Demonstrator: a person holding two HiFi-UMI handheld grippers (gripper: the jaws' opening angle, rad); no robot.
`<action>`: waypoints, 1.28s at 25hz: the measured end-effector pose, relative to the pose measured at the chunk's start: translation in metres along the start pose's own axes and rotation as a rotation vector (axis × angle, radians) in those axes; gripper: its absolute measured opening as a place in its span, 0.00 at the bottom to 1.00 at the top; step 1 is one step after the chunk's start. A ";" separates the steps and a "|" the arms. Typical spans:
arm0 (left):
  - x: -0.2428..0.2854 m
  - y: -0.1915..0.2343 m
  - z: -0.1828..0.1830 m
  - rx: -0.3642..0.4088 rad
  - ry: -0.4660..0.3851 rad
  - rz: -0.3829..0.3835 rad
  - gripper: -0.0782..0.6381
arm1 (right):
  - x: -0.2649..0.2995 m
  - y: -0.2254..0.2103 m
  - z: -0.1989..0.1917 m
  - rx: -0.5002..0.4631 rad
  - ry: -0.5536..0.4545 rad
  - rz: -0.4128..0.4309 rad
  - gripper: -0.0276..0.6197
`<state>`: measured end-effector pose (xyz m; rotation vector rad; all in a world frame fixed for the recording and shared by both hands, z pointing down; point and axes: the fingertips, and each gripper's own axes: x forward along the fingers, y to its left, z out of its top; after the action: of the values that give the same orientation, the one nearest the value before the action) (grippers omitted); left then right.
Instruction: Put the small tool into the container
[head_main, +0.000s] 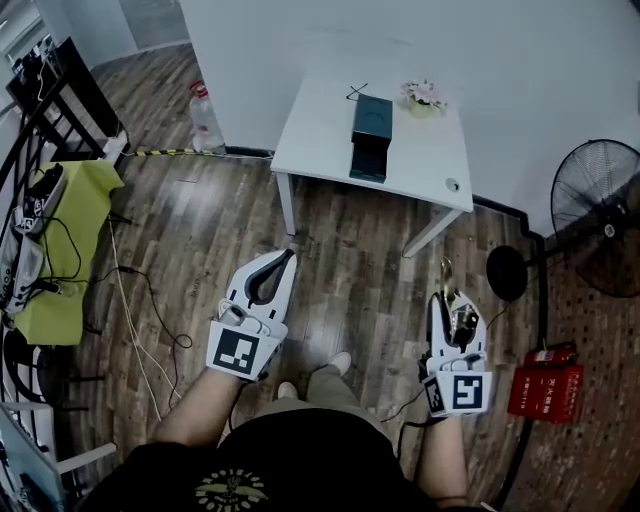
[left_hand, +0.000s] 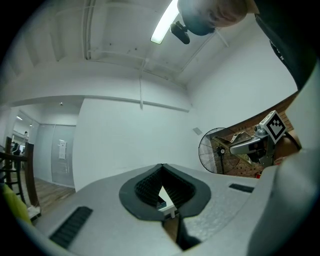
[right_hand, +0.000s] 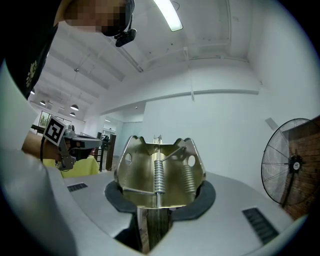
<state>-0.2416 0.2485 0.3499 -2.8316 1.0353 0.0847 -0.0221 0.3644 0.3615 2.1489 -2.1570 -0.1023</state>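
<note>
A brass-coloured metal spring clip (right_hand: 159, 172), the small tool, stands up between the jaws of my right gripper (right_hand: 156, 212), which is shut on its lower end. In the head view that right gripper (head_main: 450, 300) hangs at hip height over the wooden floor, the clip (head_main: 446, 280) sticking out ahead. A dark teal box-shaped container (head_main: 371, 135) sits on the white table (head_main: 320, 150) well ahead of both grippers. My left gripper (head_main: 288, 258) is held at the left, jaw tips touching and nothing between them; its own view shows the left gripper (left_hand: 162, 167) the same way.
On the table are a small flower pot (head_main: 424, 97) and a little round object (head_main: 452, 184). A standing fan (head_main: 600, 215) and a red box (head_main: 545, 380) are at the right. A water bottle (head_main: 204, 115), a yellow-green stand (head_main: 65, 240) and cables (head_main: 140, 320) lie left.
</note>
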 end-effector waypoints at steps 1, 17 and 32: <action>0.004 0.001 -0.003 -0.001 0.006 0.002 0.12 | 0.004 -0.003 -0.001 -0.001 0.001 0.001 0.24; 0.075 0.004 0.003 0.032 0.025 0.027 0.12 | 0.050 -0.063 -0.007 0.045 -0.025 0.044 0.24; 0.097 -0.011 0.017 0.056 0.013 0.076 0.12 | 0.068 -0.105 0.004 0.043 -0.060 0.107 0.24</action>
<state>-0.1604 0.1970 0.3248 -2.7462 1.1295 0.0440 0.0820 0.2960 0.3467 2.0734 -2.3228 -0.1142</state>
